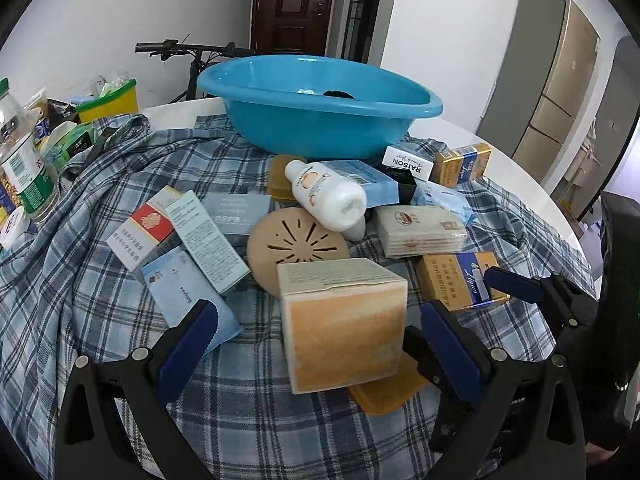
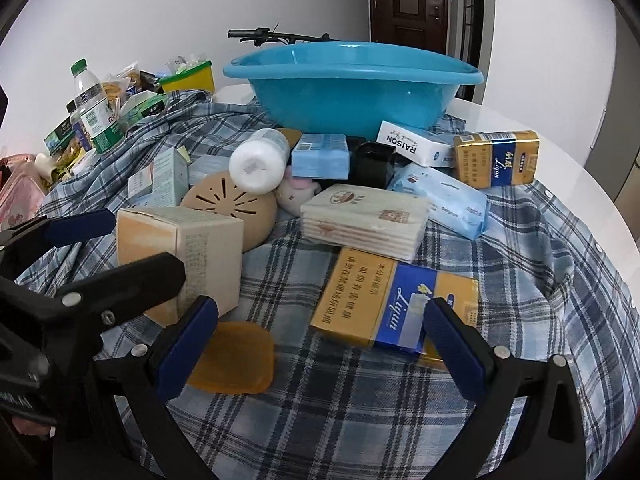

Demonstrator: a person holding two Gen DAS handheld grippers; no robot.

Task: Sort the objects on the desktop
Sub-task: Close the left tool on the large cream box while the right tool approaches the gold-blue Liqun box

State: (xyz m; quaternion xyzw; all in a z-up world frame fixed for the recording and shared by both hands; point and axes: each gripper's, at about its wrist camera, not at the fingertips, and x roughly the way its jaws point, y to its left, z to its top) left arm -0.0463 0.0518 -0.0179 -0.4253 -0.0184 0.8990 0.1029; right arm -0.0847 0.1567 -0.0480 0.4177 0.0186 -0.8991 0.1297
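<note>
A: Clutter everywhere on the plaid-covered bench [image 1: 100,360] — sorting looks barely begun. The round blue plastic basin [image 1: 320,120] at the far side holds only one or two small things, hard to make out.

B: Agreed, nearly all of it is left. Left claw [image 1: 324,344] is spread wide, its pads either side of the upright orange-and-cream cardboard box [image 1: 344,320], not touching it.

A: And the right claw [image 2: 320,344]? Wide too, empty, hovering over the near cloth between a flat amber plastic lid [image 2: 232,356] on the left and the yellow-and-blue cigarette carton [image 2: 396,308] on the right.

B: Further back, a white plastic bottle [image 1: 326,196] lies across the pile, resting on a tan slotted disc [image 1: 296,248], with a wrapped tissue pack [image 2: 364,220] just right of it.

A: My read: the box goes first, then the carton. Whether things go in the basin, I can only guess.
</note>
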